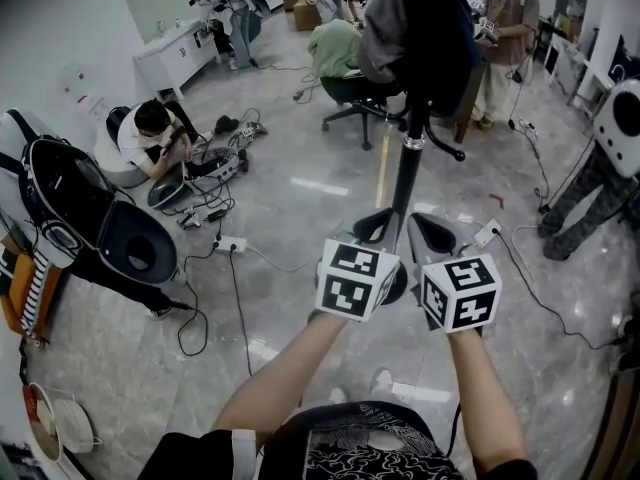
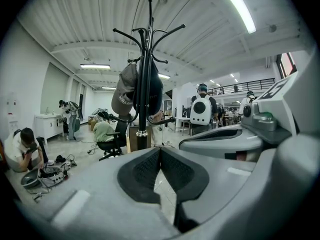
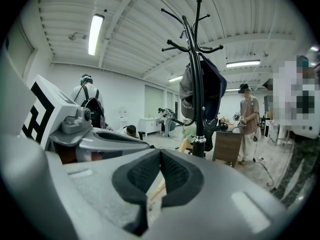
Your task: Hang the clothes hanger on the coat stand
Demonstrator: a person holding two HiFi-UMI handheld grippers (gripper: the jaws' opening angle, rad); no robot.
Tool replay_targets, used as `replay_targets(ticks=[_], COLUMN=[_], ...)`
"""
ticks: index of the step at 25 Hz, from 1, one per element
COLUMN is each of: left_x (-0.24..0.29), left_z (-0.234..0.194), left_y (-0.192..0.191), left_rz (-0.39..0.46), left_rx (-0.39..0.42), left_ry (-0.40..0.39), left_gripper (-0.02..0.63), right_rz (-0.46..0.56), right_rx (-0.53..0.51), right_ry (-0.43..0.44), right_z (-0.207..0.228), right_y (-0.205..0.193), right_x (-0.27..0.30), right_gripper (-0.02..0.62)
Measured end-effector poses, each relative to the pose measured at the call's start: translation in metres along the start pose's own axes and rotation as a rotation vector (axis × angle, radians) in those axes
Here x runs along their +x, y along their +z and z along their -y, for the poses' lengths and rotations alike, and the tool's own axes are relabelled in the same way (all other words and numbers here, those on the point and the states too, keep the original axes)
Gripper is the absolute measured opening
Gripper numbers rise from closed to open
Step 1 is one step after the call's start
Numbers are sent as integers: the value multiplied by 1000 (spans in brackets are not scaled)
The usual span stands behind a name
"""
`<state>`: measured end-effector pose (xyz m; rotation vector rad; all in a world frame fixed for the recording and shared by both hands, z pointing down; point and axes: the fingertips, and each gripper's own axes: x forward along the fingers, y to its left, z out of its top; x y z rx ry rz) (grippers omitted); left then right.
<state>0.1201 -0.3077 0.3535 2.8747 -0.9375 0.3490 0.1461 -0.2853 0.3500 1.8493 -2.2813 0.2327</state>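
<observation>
1. The coat stand (image 1: 408, 168) stands upright on the grey floor (image 1: 300, 218). Its long axis is vertical, its hooks curl up at the top, and it is straight ahead of both claws.
2. A grey cap (image 2: 125, 91) and a dark garment (image 3: 214, 86) hang on it. The cap's print is too small to read.
3. The left claw (image 2: 160, 153) is pressed together, with nothing in it.
4. The right claw (image 3: 160, 154) is pressed together and empty, just beside the left.
5. Each marker cube (image 1: 355, 280) bears black-and-white squares and no words.
</observation>
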Motion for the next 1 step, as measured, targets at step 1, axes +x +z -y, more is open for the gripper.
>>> replay_targets(ticks=[1], left_x=[1], left_z=[0], left_y=[-1], left_rz=[-1], left_rx=[0], left_ry=[0], left_gripper=[6], right_rz=[0], right_rx=[0], right_ry=[-1], right_z=[1], right_y=[-1], right_x=[-1], right_gripper=[0])
